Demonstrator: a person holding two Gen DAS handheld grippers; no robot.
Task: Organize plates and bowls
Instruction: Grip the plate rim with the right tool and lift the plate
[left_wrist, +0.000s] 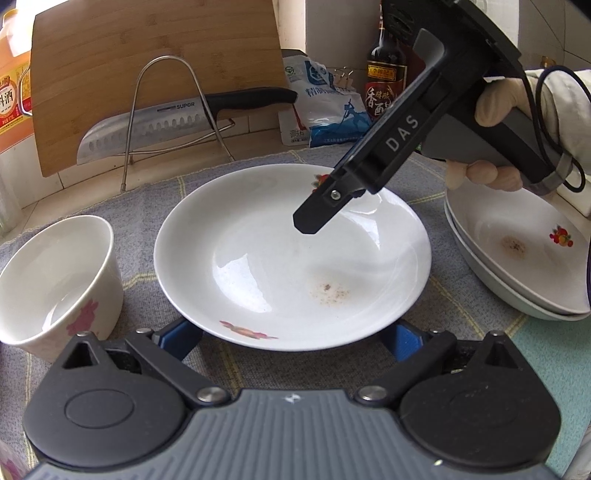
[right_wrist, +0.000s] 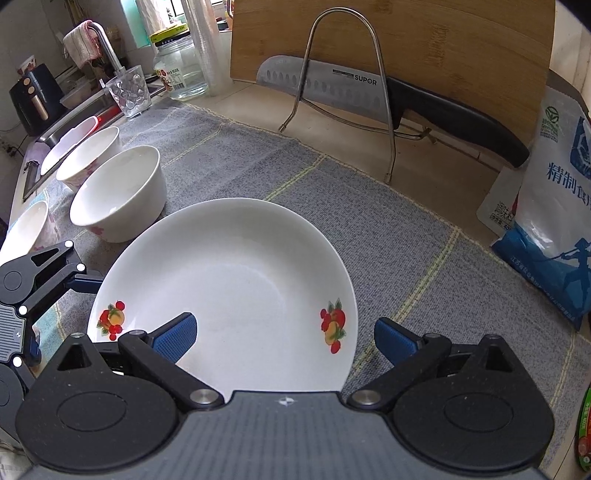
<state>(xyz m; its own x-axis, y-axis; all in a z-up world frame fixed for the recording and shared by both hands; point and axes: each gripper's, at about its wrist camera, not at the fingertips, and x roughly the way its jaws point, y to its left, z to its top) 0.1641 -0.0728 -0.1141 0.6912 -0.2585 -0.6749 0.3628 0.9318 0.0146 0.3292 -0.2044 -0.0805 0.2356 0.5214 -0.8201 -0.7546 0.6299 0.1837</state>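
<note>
Plate (right_wrist: 229, 280) lies flat between both grippers: right gripper (right_wrist: 284, 341) spread wide over its rim, left gripper (left_wrist: 291, 338) spread at opposite edge.

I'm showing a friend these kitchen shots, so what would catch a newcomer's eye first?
Probably the round white ceramic plate with fruit prints, lying mid-counter on the grey woven cloth between both open tools. Next, the large steel knife with a black handle, resting in a wire rack against the upright wooden cutting board behind.
</note>
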